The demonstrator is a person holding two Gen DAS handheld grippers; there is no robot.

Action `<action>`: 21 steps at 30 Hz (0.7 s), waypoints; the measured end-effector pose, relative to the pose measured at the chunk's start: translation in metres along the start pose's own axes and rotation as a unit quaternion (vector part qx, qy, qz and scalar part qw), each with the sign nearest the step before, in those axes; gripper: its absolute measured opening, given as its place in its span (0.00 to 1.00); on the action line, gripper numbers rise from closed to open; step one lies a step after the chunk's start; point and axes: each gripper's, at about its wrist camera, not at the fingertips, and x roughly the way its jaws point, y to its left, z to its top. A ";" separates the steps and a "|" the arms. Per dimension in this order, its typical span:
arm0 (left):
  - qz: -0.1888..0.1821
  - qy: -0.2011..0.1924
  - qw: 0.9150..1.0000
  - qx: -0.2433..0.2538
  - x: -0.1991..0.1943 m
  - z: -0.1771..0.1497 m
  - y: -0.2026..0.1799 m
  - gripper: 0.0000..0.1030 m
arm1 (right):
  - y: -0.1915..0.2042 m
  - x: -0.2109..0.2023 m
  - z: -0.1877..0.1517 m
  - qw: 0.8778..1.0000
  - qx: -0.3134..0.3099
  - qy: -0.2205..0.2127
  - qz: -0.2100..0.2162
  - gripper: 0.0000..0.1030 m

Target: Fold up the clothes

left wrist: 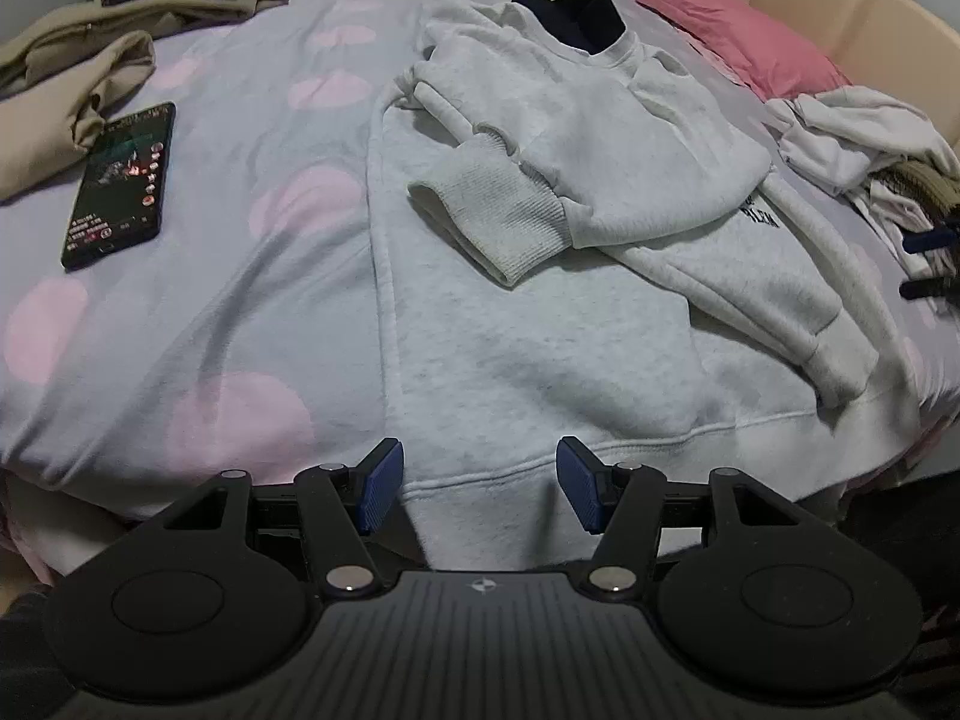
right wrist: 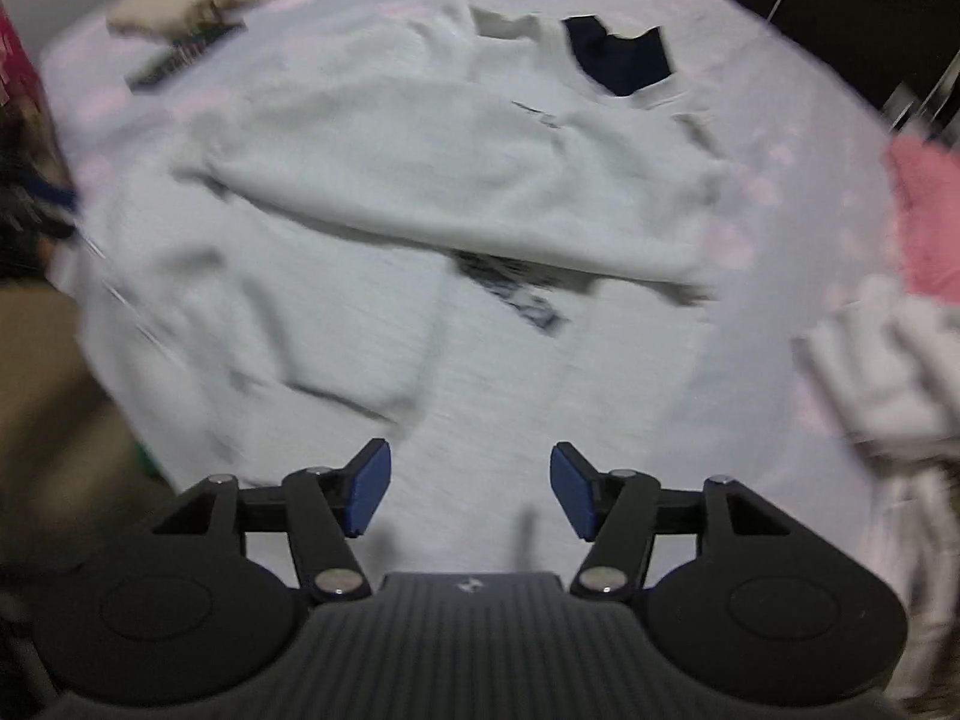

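Observation:
A light grey sweatshirt (left wrist: 540, 330) lies flat on the bed with its hem towards me and both sleeves folded across the chest. The ribbed cuff (left wrist: 498, 222) of one sleeve rests on top. Dark navy fabric (left wrist: 576, 18) shows in the neck opening. My left gripper (left wrist: 480, 492) is open just above the hem's left corner, with nothing between its fingers. In the blurred right wrist view, the sweatshirt (right wrist: 420, 180) fills the middle and my right gripper (right wrist: 471, 492) hangs open over its lower part, holding nothing.
A phone (left wrist: 120, 186) with a lit screen lies on the dotted sheet (left wrist: 252, 300) to the left. Beige clothes (left wrist: 60, 90) are heaped at the far left. At the right are a pink pillow (left wrist: 738, 36) and a pile of white clothes (left wrist: 858, 138).

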 end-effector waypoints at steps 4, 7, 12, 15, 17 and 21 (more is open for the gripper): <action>-0.001 -0.005 1.000 -0.005 0.003 0.001 -0.001 0.53 | 0.013 0.008 -0.011 0.997 -0.065 0.014 -0.026 0.63; 0.003 0.000 1.000 -0.003 0.005 -0.003 -0.002 0.53 | 0.020 0.016 -0.015 0.995 -0.100 0.013 -0.011 0.65; 0.013 0.012 1.000 0.007 0.011 -0.009 -0.004 0.53 | 0.044 0.032 -0.033 0.974 -0.225 0.031 0.000 0.65; 0.016 0.013 1.000 0.007 0.011 -0.009 -0.005 0.54 | 0.045 0.038 -0.039 0.972 -0.233 0.039 0.011 0.65; 0.016 0.013 1.000 0.007 0.011 -0.009 -0.005 0.55 | 0.043 0.039 -0.040 0.974 -0.222 0.041 0.012 0.65; 0.014 0.015 1.000 0.007 0.012 -0.010 -0.005 0.58 | 0.041 0.039 -0.039 0.978 -0.206 0.042 0.013 0.65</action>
